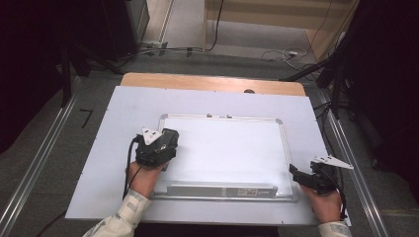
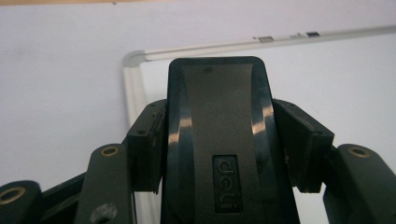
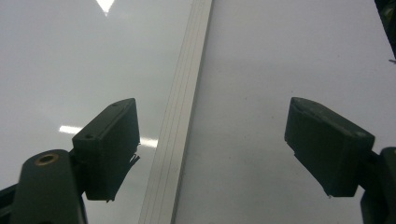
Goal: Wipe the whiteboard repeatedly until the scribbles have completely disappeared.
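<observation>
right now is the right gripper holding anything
No, the right gripper is open, its jaws apart over the whiteboard's frame.

Dim, soft pictures — overhead glare on the whiteboard [image 3: 70, 70] — dark corners.

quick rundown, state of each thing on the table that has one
whiteboard: flat on the table, surface blank
black eraser: gripped, over the board's upper-left corner
left hand-held gripper: shut on the black eraser
right hand-held gripper: open, holding nothing, jaws either side of the board's frame edge
</observation>
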The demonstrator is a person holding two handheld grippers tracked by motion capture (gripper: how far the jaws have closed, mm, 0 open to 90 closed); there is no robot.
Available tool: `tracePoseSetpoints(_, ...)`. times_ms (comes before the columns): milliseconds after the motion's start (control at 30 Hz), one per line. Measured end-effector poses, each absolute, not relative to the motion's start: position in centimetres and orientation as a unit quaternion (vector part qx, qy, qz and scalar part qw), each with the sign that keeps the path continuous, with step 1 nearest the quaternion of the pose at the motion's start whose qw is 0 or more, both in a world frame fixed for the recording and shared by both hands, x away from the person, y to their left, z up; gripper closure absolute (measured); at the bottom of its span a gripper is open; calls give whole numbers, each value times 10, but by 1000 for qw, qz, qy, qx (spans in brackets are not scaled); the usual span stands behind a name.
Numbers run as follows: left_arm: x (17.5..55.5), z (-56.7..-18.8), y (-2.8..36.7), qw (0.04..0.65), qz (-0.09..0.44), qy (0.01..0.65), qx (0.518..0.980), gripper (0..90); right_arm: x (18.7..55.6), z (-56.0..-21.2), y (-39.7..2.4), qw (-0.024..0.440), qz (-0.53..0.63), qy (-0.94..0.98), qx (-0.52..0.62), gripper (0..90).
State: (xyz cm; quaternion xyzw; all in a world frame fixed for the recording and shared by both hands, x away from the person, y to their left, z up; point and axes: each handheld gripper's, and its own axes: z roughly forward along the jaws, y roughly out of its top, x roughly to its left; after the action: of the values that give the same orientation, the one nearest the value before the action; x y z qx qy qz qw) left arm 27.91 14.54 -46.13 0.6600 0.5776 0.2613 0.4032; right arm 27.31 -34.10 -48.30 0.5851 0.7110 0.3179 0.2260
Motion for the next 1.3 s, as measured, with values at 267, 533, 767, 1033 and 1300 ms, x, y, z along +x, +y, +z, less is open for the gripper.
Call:
tracePoseSetpoints(267,279,-458,154,407,263,585,650,405,273,-483,-340,225,318,711,586,166)
tracePoseSetpoints(533,278,-458,153,409,264,583,650,405,274,-483,-341,225,318,711,585,166)
tracePoseSetpoints(767,278,-458,153,409,265,583,650,405,274,-483,-341,225,318,711,585,166)
tracePoseSetpoints(1033,278,-458,154,410,265,585,648,404,274,-483,-340,224,318,711,585,166)
tracePoseSetpoints(1300,278,-458,158,411,267,589,643,404,274,-483,-340,224,319,711,585,166)
